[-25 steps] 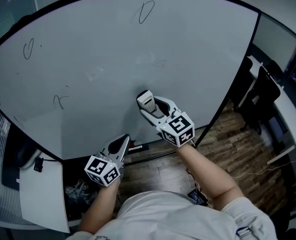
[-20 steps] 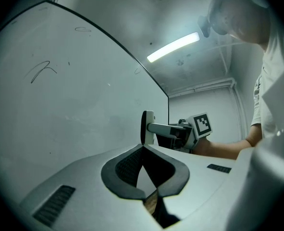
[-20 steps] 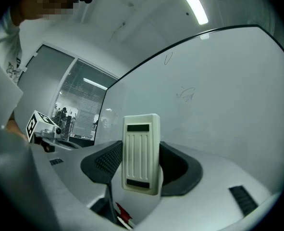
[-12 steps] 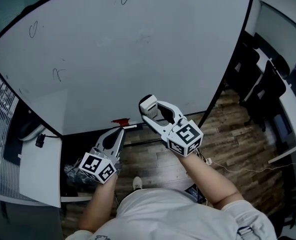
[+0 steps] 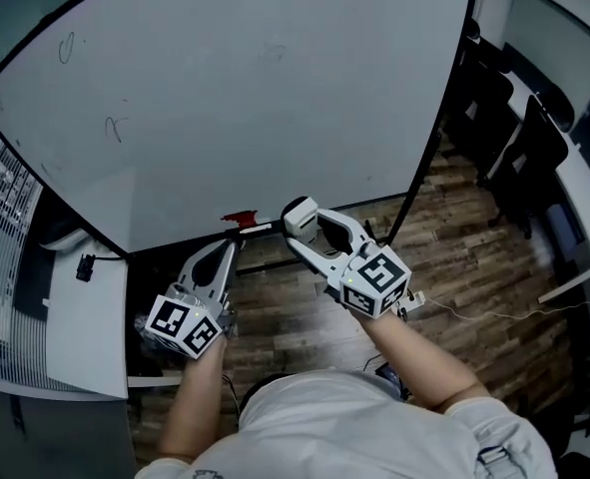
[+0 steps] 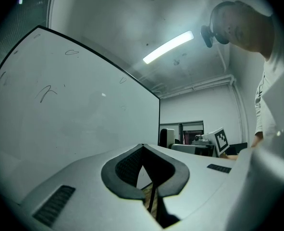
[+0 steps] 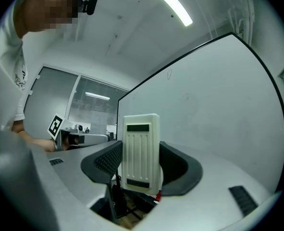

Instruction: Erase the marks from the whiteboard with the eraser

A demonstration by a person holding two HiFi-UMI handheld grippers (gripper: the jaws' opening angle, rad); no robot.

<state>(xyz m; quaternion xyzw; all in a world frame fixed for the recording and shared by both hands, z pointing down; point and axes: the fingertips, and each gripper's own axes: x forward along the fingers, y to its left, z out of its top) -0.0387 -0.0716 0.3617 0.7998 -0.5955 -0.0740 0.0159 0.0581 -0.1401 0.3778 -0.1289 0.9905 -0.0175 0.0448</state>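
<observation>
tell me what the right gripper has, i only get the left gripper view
Observer: The right gripper is shut on the white eraser, which stands upright between its jaws.
Operator: where is it against the board
Observer: In the head view the eraser sits low, by the bottom edge of the whiteboard, far below the pen marks.
Operator: anything close to it
Observer: A small red object sits at the board's bottom edge, just left of the eraser. I cannot tell what it is.
</observation>
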